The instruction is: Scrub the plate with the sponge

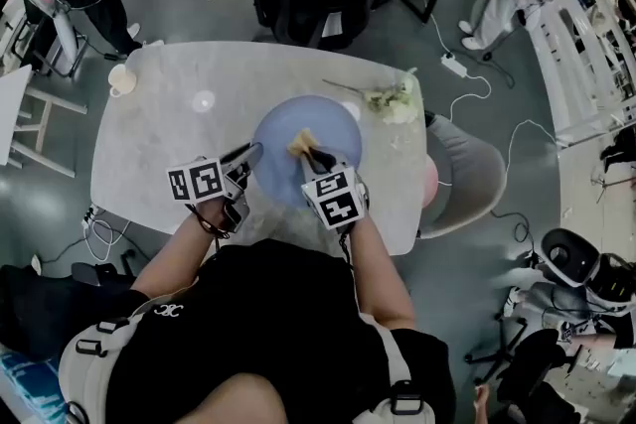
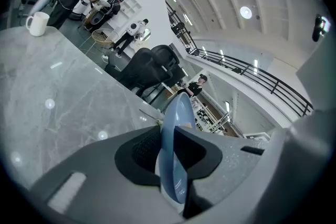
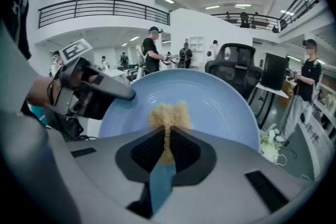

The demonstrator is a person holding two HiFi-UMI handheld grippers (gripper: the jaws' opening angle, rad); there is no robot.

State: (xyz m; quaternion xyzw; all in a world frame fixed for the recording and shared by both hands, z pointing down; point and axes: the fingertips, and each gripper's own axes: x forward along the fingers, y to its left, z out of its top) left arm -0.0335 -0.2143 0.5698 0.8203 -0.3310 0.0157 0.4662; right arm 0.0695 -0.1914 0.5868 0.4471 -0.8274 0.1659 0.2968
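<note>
**Blue Plate Pinched, Sponge Pressing On It**

The left gripper [image 1: 250, 156] is pinching the left rim of the blue plate [image 1: 323, 119] tight, over the grey table [image 1: 159, 144]. The plate's face is looking toward the right gripper [image 1: 318, 160]. That gripper is squeezing the tan sponge [image 1: 302, 143], which is poking out past its jaws and touching the plate near the middle. A white cup [image 1: 121, 80] is sitting at the table's far left corner.

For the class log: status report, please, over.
Left gripper shut on plate rim. Right gripper shut on sponge, sponge against plate. Nothing blocking.
</note>
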